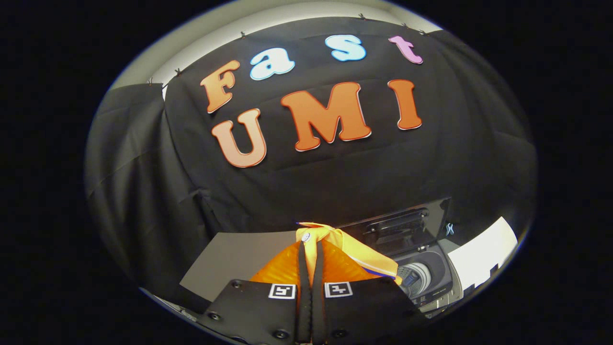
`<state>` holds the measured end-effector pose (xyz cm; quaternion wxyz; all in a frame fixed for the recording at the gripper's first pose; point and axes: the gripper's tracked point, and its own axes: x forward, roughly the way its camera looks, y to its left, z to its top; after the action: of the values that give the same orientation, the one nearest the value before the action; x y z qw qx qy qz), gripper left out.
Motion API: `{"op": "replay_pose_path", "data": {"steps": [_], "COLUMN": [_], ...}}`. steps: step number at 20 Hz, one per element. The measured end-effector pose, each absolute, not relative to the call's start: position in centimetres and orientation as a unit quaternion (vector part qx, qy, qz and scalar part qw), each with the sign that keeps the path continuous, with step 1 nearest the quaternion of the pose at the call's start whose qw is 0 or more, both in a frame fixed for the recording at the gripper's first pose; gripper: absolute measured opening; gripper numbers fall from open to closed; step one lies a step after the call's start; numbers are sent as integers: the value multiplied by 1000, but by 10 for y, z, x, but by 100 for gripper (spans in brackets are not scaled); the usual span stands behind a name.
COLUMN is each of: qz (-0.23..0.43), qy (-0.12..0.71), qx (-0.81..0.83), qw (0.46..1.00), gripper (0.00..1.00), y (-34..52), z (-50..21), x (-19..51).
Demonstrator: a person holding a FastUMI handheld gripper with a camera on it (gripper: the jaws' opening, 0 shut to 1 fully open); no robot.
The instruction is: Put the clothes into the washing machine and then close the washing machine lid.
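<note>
I assess this as a staged recording booth, not a lived-in laundry room. Black cloth (158,191) is clipped along its top edge and hung as walls, with a pale ceiling (268,19) above. A small top-loading washing machine (421,273), lid raised and drum exposed, stands against the cloth beside a plain grey surface (230,261).
</note>
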<state>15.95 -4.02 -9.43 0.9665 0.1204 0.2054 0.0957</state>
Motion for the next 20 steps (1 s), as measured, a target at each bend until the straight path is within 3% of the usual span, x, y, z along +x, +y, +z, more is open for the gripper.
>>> {"op": "replay_pose_path", "data": {"steps": [8, 20], "qz": [82, 70], "qy": [252, 376], "qx": [112, 114], "qw": [958, 917], "gripper": [8, 9], "y": [-167, -203], "z": [-182, -372], "x": [172, 224]}}
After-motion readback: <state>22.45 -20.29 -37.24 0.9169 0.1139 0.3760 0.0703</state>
